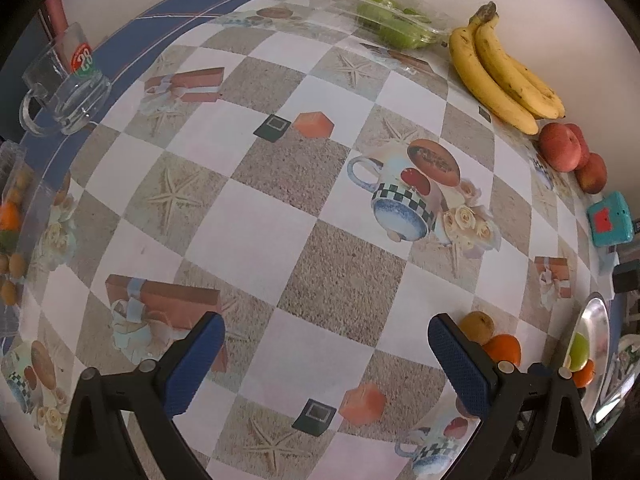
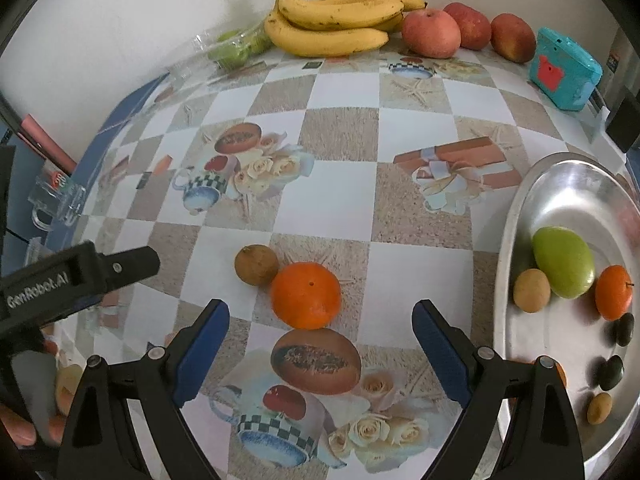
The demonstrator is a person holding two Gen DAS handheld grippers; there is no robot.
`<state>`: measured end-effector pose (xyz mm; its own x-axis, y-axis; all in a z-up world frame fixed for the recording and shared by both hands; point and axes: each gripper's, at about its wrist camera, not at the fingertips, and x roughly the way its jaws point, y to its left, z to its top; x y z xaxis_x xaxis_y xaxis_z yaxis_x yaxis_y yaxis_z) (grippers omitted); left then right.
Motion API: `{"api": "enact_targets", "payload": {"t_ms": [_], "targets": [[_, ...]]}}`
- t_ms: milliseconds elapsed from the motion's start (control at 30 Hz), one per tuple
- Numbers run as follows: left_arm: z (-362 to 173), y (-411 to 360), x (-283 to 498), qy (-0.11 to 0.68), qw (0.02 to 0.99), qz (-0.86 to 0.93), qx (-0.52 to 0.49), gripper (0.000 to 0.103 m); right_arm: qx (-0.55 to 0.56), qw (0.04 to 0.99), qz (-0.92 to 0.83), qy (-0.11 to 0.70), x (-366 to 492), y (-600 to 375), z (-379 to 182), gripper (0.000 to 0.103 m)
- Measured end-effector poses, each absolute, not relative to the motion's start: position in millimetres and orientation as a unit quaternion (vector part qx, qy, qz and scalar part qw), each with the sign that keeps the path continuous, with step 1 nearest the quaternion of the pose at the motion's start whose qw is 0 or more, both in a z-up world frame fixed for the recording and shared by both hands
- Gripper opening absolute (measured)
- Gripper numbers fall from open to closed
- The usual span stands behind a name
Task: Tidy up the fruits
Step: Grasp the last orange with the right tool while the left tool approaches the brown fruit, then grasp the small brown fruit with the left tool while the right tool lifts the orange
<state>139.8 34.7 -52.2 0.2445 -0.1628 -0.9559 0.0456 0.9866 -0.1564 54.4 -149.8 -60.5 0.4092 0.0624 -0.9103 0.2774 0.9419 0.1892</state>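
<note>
An orange [image 2: 306, 295] and a small brown fruit [image 2: 256, 265] lie touching on the patterned tablecloth, just ahead of my open, empty right gripper [image 2: 320, 344]. Both show in the left wrist view, the orange [image 1: 505, 349] and the brown fruit [image 1: 476, 326], beside the right finger of my open, empty left gripper [image 1: 326, 354]. A steel tray [image 2: 516, 216] at the right holds a green mango [image 2: 564, 262], a small orange [image 2: 614, 292], a brown fruit [image 2: 531, 290] and dark small fruits. Bananas [image 2: 340, 20] and red apples [image 2: 430, 32] lie at the back by the wall.
A clear box of green fruit [image 2: 236, 46] sits left of the bananas. A teal device [image 2: 564, 68] is at the back right. A glass mug [image 1: 66, 88] stands at the far left table edge. A clear container of small fruit [image 1: 12, 216] is at the left edge.
</note>
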Motion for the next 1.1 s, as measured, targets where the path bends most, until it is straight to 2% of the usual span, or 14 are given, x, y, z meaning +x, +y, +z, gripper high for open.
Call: {"api": "enact_targets", "payload": {"t_ms": [133,200,267,400,433,500,533,567,667,933,1000,1100], "targets": [[-51,30,142,0.608,0.789,-0.071,-0.048,0.103,0.154,0.829,-0.062,0.535,57,-149,-64,0.092],[-51,28,143,0.608,0.789,-0.075,-0.049,0.103,0.147,0.832,-0.063,0.531,58,-148,-63,0.087],[-51,26,144,0.609,0.788,-0.079,-0.051,0.103,0.141,0.833,-0.063,0.531,58,-146,-63,0.074],[-53,20,147,0.610,0.786,-0.088,-0.056,0.103,0.142,0.831,-0.060,0.534,59,-146,-66,0.068],[-53,19,147,0.610,0.785,-0.091,-0.056,0.103,0.143,0.831,-0.059,0.534,59,-145,-66,0.063],[-53,17,147,0.610,0.785,-0.095,-0.056,0.103,0.144,0.832,-0.058,0.532,59,-145,-66,0.060],[-52,16,147,0.610,0.785,-0.095,-0.055,0.103,0.144,0.833,-0.058,0.531,58,-145,-65,0.056],[-52,15,147,0.610,0.785,-0.096,-0.054,0.103,0.147,0.833,-0.056,0.530,58,-145,-65,0.048],[-51,13,146,0.609,0.785,-0.101,-0.056,0.103,0.158,0.835,-0.050,0.524,57,-146,-61,0.038],[-49,-1,143,0.602,0.784,-0.134,-0.074,0.100,0.170,0.842,-0.062,0.508,52,-158,-49,0.038],[-49,-9,141,0.601,0.781,-0.154,-0.072,0.089,0.167,0.844,-0.073,0.504,49,-164,-45,0.038],[-47,-22,136,0.599,0.780,-0.174,-0.058,0.084,0.178,0.846,-0.082,0.497,46,-175,-39,0.038]]}}
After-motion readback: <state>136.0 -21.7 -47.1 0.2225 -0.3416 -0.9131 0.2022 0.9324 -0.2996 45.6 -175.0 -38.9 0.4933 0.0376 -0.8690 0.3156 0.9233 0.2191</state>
